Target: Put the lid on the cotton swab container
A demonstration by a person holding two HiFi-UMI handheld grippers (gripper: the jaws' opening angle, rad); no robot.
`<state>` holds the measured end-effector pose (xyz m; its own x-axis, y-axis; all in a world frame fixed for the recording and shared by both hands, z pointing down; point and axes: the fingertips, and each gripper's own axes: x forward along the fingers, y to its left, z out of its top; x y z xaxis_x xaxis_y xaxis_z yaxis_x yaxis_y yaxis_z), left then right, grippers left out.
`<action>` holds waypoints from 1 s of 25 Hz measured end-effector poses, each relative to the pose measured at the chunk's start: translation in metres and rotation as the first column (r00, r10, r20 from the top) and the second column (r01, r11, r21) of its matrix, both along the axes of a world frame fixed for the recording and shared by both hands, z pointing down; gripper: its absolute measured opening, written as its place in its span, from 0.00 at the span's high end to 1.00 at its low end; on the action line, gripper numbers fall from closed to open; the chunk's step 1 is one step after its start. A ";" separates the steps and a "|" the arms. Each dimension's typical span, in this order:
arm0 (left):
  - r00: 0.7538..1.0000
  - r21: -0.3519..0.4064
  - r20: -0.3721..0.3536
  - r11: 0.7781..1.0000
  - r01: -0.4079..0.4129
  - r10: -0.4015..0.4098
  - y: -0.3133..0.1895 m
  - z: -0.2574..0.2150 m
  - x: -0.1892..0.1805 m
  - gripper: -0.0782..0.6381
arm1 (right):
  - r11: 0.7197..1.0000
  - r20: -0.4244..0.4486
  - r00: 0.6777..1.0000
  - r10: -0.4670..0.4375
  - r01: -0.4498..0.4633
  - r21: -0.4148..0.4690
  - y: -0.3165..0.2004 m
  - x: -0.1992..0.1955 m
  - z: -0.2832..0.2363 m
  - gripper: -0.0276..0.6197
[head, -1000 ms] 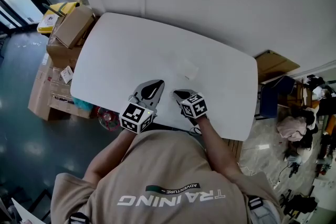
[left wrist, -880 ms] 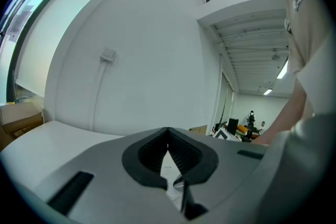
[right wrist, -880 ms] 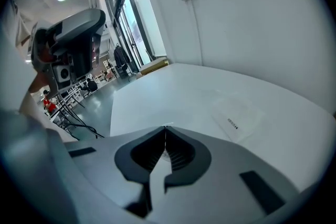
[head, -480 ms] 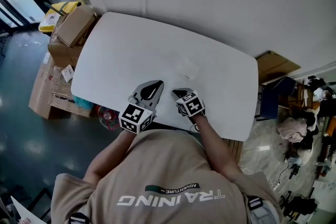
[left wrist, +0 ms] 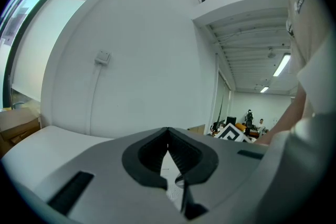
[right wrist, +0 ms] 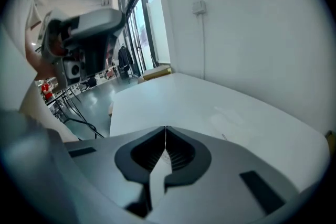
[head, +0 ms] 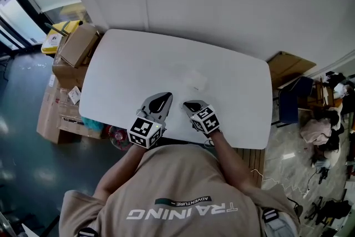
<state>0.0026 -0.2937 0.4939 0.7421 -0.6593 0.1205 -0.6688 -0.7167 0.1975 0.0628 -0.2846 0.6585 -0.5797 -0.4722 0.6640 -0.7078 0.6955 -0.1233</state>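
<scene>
Hardly anything is changing between our hands. Across the last second only our head is shifting, so the tabletop (head: 127,64) is sliding a little lower in the head view. The left gripper (head: 161,98) and the right gripper (head: 189,105) are staying side by side, on our side of the cotton swab container (head: 195,80) and apart from it. Both pairs of jaws are sitting fully closed, tip against tip, gripping nothing. So we are judging that the task is not yet starting. Counting, we are seeing two grippers, one tabletop and one pale, see-through container. A fainter patch just beside the container may be the lid, but we are not managing to tell.
</scene>
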 end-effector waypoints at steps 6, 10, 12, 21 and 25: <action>0.999 0.020 0.011 0.999 -0.034 0.034 -0.005 -0.008 0.007 0.87 | 0.979 0.129 0.987 0.097 -0.118 0.169 -0.004 0.026 -0.082 0.93; 0.998 0.059 0.017 0.997 -0.059 0.058 -0.017 -0.024 0.011 0.87 | 0.932 0.218 0.963 0.160 -0.220 0.288 -0.006 0.044 -0.144 0.93; 0.998 0.083 0.014 0.994 -0.066 0.065 -0.024 -0.035 0.013 0.87 | 0.900 0.240 0.955 0.176 -0.255 0.354 -0.006 0.052 -0.172 0.93; 0.998 0.177 0.002 0.982 -0.062 0.063 -0.057 -0.083 0.015 0.87 | 0.761 0.288 0.942 0.171 -0.312 0.569 -0.003 0.070 -0.251 0.93; 0.998 0.194 0.010 0.979 -0.056 0.055 -0.058 -0.089 0.017 0.87 | 0.756 0.277 0.947 0.164 -0.301 0.581 0.004 0.069 -0.263 0.93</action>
<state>0.0196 -0.3521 0.4050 0.7780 -0.6283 -0.0021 -0.6275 -0.7771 0.0480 0.1322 -0.2807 0.3951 -0.4824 -0.8729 0.0729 -0.8655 0.4878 0.1138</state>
